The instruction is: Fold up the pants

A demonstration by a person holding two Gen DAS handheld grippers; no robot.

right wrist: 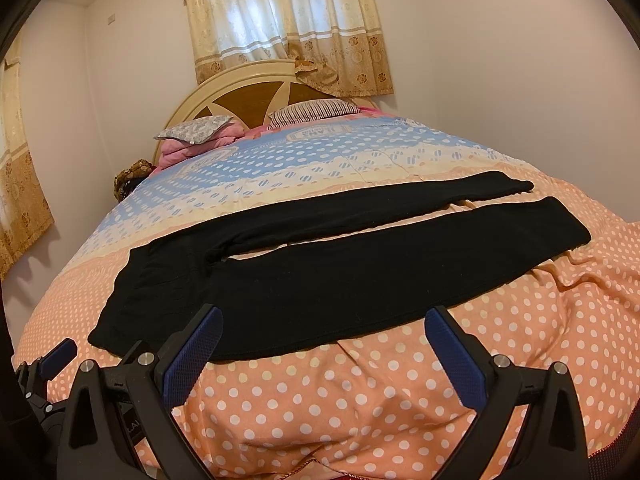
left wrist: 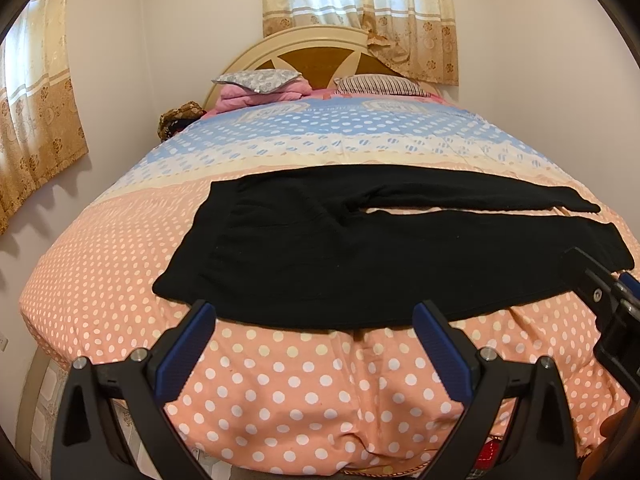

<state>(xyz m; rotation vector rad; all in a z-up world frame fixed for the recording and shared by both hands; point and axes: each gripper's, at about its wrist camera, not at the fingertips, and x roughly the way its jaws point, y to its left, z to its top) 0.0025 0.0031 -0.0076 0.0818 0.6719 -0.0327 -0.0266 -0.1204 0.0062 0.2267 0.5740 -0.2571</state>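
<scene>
Black pants (left wrist: 360, 248) lie flat across the bed, waistband at the left, two legs stretched to the right with a narrow gap between them; they also show in the right wrist view (right wrist: 320, 272). My left gripper (left wrist: 316, 312) is open and empty, its blue pads (left wrist: 188, 344) just short of the pants' near edge by the waist end. My right gripper (right wrist: 324, 318) is open and empty, at the near edge of the near leg. The right gripper also shows at the right edge of the left wrist view (left wrist: 604, 284).
The bed has a polka-dot cover (left wrist: 320, 392), peach near me, blue farther back. Pillows (left wrist: 260, 80) and a pink blanket lie by the arched headboard (left wrist: 320, 46). Curtains (left wrist: 360, 12) hang behind and at the left. A white wall runs along the right.
</scene>
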